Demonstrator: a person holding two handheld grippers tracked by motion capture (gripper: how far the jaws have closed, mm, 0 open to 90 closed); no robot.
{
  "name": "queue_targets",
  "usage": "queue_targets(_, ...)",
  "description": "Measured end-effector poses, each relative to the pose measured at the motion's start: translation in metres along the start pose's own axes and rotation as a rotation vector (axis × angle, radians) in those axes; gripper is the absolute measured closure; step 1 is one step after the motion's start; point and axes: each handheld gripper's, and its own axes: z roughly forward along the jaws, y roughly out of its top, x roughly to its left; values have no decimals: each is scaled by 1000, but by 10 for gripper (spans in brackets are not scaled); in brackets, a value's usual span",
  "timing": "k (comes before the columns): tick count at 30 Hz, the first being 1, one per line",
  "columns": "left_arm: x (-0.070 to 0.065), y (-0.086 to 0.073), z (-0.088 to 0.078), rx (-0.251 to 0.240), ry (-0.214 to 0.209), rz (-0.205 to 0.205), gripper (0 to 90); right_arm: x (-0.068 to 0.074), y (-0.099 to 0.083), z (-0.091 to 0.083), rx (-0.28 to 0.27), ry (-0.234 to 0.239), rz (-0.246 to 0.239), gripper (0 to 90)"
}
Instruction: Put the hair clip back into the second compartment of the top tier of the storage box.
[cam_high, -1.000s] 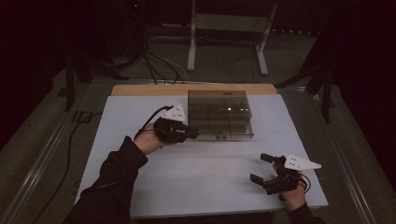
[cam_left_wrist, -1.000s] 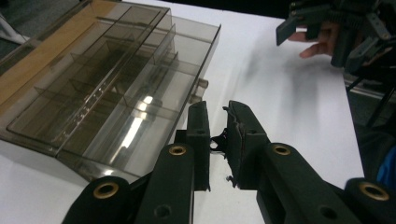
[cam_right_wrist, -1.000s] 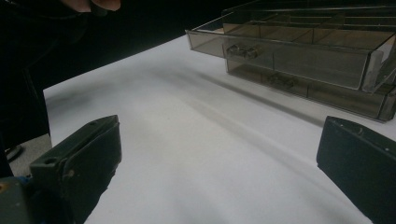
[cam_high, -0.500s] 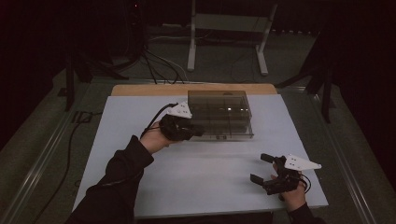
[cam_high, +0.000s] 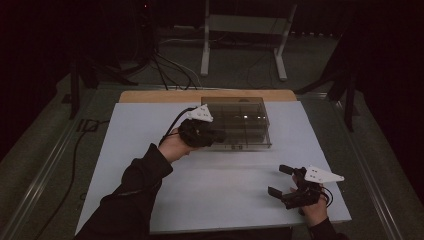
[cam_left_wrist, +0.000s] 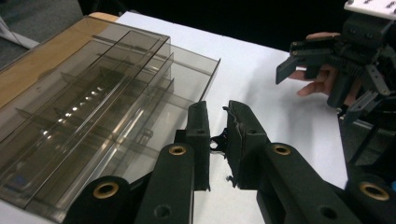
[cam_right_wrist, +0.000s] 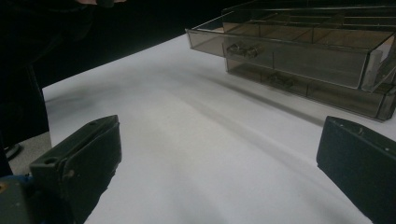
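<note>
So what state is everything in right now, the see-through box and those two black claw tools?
Smoky clear plastic drawer box: upright on the white table, upper drawer slid partly out, small dark parts inside.
Left gripper: jaws nearly shut, a small dark thing between them, beside the box's corner.
Right gripper: jaws open, nothing between them, near the table's front edge.

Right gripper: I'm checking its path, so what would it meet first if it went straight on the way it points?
Probably the clear drawer box; the right gripper, jaws open, has only bare white table before it.
</note>
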Motion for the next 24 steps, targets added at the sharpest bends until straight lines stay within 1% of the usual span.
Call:
queue_targets(5,1,4,5,-14,-7,-22,812,0,0,0,0,-2,1,0)
queue_targets(11,2,9,11,-21,-2,-36,812,0,0,0,-1,-1,1,0)
queue_targets(15,5,10,15,-38,-23,-61,811,0,0,-1,-2,-2,3,0)
queue_targets(17,8,10,17,-41,-19,-81,812,0,0,-1,-1,-1,3,0)
queue_targets(18,8,10,17,-41,-19,-81,811,0,0,-1,-1,-1,3,0)
queue_targets(19,10,10,19,-50,-23,-100,811,0,0,-1,-3,-2,3,0)
queue_targets(21,11,10,22,-52,-23,-113,812,0,0,-1,-1,-2,4,0)
queue_targets(24,11,10,28,-51,-19,-117,812,-1,0,-1,-3,-3,3,0)
